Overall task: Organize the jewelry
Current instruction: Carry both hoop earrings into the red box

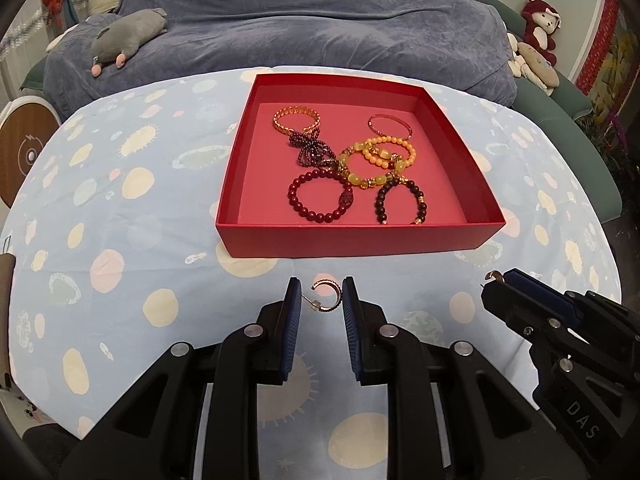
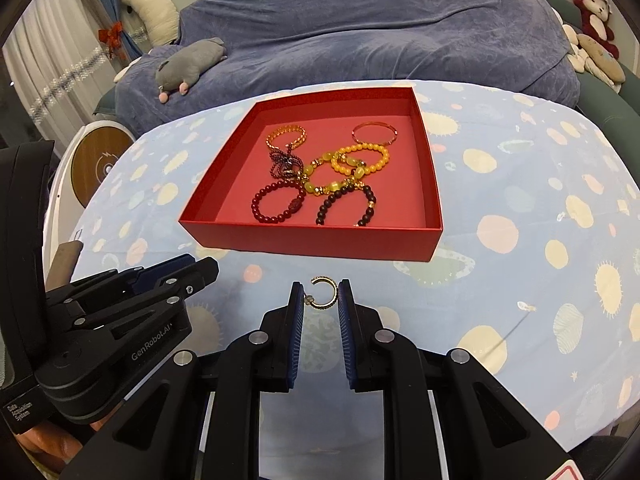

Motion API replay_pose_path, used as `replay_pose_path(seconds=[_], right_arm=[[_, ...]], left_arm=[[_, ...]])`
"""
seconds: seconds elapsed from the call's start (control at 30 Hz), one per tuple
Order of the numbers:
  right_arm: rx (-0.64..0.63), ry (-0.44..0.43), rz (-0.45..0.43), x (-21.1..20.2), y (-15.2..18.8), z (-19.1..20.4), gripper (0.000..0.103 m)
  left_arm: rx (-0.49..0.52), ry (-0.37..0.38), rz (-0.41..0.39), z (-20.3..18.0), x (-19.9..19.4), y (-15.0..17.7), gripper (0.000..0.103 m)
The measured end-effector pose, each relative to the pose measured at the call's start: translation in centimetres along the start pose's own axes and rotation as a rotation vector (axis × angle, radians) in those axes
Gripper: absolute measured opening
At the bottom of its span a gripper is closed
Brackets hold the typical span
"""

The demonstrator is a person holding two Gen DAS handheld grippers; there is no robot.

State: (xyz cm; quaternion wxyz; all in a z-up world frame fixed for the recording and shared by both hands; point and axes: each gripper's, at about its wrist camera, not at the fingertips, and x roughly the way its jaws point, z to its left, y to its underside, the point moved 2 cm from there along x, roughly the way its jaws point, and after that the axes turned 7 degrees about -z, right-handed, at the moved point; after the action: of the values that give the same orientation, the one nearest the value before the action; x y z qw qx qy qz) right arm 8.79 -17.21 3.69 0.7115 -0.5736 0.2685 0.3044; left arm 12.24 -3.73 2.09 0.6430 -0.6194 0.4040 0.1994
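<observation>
A red box (image 1: 352,242) (image 2: 316,242) on the table holds several bracelets (image 1: 320,198) (image 2: 276,204). My left gripper (image 1: 321,292) pinches a gold hoop earring (image 1: 330,296) between its pads, just in front of the box. My right gripper (image 2: 322,294) pinches a second gold hoop earring (image 2: 326,292) the same way. In the left wrist view the right gripper (image 1: 498,280) shows at right with the earring's hook (image 1: 493,276) at its tip. In the right wrist view the left gripper (image 2: 200,270) shows at left.
The table carries a light blue planet-print cloth (image 1: 120,240) (image 2: 520,240). Behind it a sofa under a blue-grey cover (image 1: 300,20) holds a grey plush animal (image 1: 128,36) and red and beige plush toys (image 1: 540,32). A white round device (image 1: 28,152) stands at left.
</observation>
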Motion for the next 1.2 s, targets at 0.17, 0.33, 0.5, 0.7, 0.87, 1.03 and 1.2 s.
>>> replay_pose_path(seconds=[0.17, 0.33, 0.5, 0.7, 0.87, 1.03, 1.2], right_arm=[[-0.010, -0.005, -0.024, -0.6, -1.2, 0.6, 0.016], [-0.023, -0.008, -0.047, -0.4, -2.8, 0.8, 0.016], [-0.025, -0.012, -0.069, 0.4, -4.9, 0.6, 0.016], [-0.013, -0.010, -0.086, 1.7, -7.2, 0.1, 0.017], [-0.014, -0.006, -0.088, 3.0, -8.5, -0.4, 0.016], [-0.013, 0.003, -0.087, 4.5, -9.8, -1.1, 0.016], [0.006, -0.001, -0.080, 6.5, -11.3, -1.9, 0.016]], left_arm=[[0.009, -0.009, -0.028, -0.1, -1.1, -1.2, 0.021], [0.011, -0.007, -0.047, -0.1, -1.3, -2.4, 0.021], [0.015, 0.000, -0.062, -0.5, -0.7, -4.1, 0.021], [0.032, -0.005, -0.080, -0.7, 0.4, -6.3, 0.021], [0.029, -0.005, -0.086, -0.5, 1.5, -7.8, 0.021], [0.025, -0.010, -0.095, 0.1, 2.7, -9.3, 0.021], [0.034, -0.019, -0.100, 0.5, 4.3, -11.1, 0.021]])
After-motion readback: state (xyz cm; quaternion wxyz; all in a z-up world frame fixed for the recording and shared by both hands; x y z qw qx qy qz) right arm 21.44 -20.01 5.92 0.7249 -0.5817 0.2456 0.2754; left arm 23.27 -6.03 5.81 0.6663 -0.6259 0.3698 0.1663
